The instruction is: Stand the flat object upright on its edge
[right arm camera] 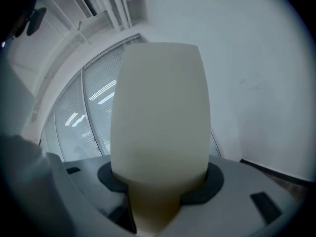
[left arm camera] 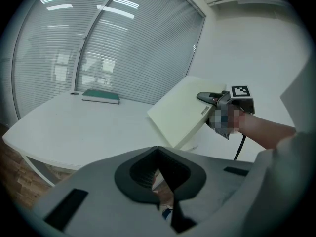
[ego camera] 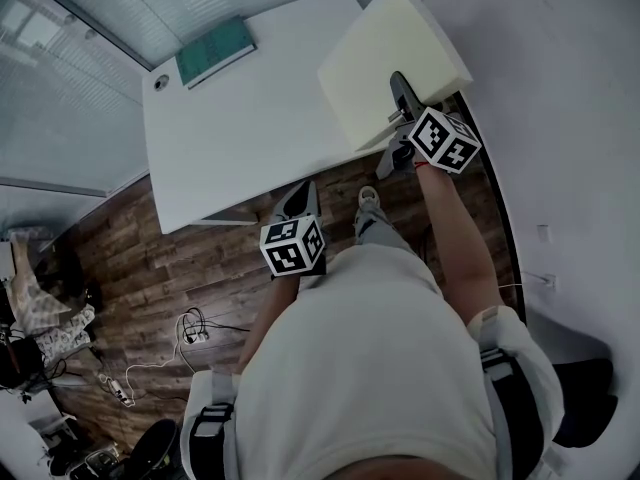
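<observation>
Glass wall (left arm camera: 98,48): it is running behind the table, with slatted blinds covering its panes.
Floor (ego camera: 160,268): dark wood planks are showing below the table's near edge, with a cable tangle (ego camera: 190,330) lying on them.
Table (ego camera: 230,138): the white top is spreading out in front of the person, mostly bare.
Person (ego camera: 370,368): the person is standing at the table's near edge in a light top, with the right arm reaching forward.
Foam slab (ego camera: 385,58): the cream flat piece is sitting tilted over the table's right side, neither flat nor fully upright. The left gripper view is showing it (left arm camera: 180,115) leaning with its broad face turned up and toward the glass wall, one corner down by the tabletop. I cannot tell whether that corner is touching.
Green book (ego camera: 213,50): it is lying flat at the far end of the table, well apart from the slab.
Right gripper (ego camera: 403,108): it is clamping the slab's near edge. In the right gripper view (right arm camera: 158,181) the jaws are standing partly apart and pressing on the slab's two faces (right arm camera: 158,112).
Left gripper (ego camera: 298,200): it is hanging at the table's near edge, away from the slab. In the left gripper view (left arm camera: 158,154) its jaw tips are meeting, with nothing gripped.
</observation>
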`<state>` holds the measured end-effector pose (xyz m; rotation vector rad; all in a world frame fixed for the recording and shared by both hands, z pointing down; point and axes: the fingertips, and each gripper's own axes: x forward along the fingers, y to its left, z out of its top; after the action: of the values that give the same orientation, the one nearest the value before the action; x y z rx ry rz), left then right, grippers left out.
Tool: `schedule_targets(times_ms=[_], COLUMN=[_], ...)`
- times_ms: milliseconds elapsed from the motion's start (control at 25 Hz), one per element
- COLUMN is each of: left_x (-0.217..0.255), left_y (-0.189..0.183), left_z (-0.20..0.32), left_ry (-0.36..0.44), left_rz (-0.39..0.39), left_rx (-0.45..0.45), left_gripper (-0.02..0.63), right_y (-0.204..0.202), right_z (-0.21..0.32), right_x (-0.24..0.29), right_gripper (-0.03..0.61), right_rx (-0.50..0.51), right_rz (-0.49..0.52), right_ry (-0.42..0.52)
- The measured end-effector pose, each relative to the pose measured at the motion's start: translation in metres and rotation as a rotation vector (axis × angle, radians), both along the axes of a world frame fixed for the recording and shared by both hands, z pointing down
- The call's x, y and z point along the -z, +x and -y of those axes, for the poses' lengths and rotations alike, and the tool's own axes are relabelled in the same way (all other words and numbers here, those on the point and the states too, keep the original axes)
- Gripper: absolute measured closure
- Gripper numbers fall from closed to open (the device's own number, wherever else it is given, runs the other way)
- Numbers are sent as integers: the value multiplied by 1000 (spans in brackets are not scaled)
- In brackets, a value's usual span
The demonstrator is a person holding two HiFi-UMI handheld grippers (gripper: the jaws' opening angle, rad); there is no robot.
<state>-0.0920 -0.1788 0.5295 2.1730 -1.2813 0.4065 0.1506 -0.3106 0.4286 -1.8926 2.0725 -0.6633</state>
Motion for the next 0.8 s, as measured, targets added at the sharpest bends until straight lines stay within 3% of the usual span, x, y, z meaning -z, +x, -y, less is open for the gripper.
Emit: schedule_targets(times_ms=[440, 800], left_x=[0, -3], left_y=[-3, -7], left_z=[1, 2], left_ry=[-5, -10], left_rz=[8, 12], left_rx=[-1, 7], left_gripper=[594, 594], right_y=[-24, -37], right_z=[17, 36], right_x=[18, 21], right_gripper=[322, 321], right_rx=[18, 10], right_rz=[-299, -448], right_ry=[5, 8])
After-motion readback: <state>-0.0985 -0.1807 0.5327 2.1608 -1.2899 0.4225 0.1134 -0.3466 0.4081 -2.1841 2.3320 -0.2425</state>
